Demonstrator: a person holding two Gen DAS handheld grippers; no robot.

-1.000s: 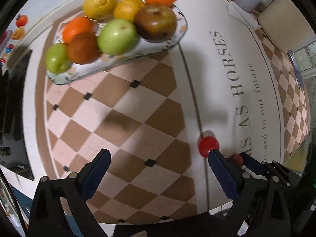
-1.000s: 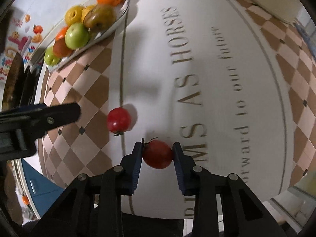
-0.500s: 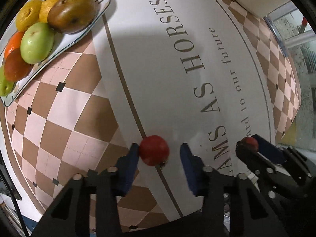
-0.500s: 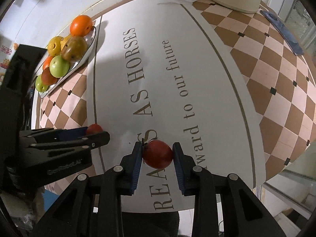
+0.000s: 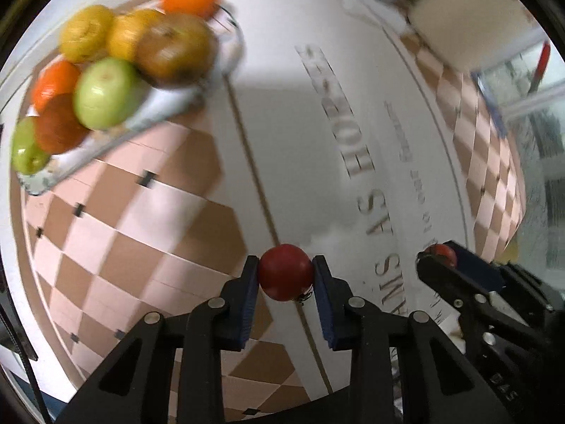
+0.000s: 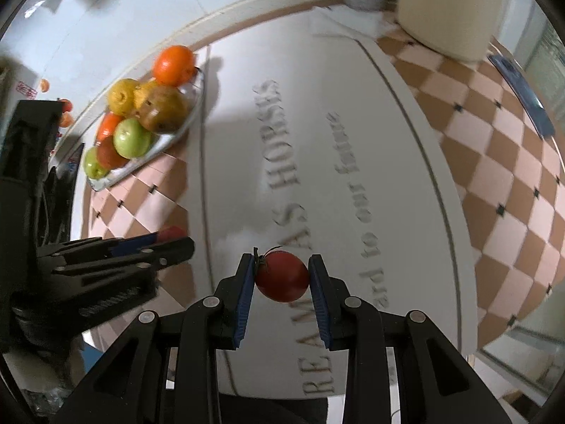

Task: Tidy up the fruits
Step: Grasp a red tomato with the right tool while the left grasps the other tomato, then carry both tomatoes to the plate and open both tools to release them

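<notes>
The table wears a cloth (image 6: 494, 162) of pink and brown checks with a broad white band (image 6: 353, 148) down its middle, printed with grey lettering that reads in part "AS HORSES". In the right wrist view a glass platter (image 6: 190, 120) sits at ten o'clock near the far edge, heaped with oranges, green apples, yellow citrus and a brownish fruit, and a pale wall rises just behind it. At one o'clock a cream container (image 6: 448, 7) and a grey cylinder stand on the cloth's far end, with a blue flat object (image 6: 519, 92) lying on the checks at two o'clock beside what looks like a window. The right gripper (image 6: 281, 275) is clamped on a red tomato (image 6: 282, 277) with its green stem turned left, held above the white band. The left gripper (image 5: 286, 275) is likewise closed on a second tomato (image 5: 286, 272), raised over the seam where band meets checks; from its camera the platter (image 5: 226, 60) lies at eleven o'clock, blurred
</notes>
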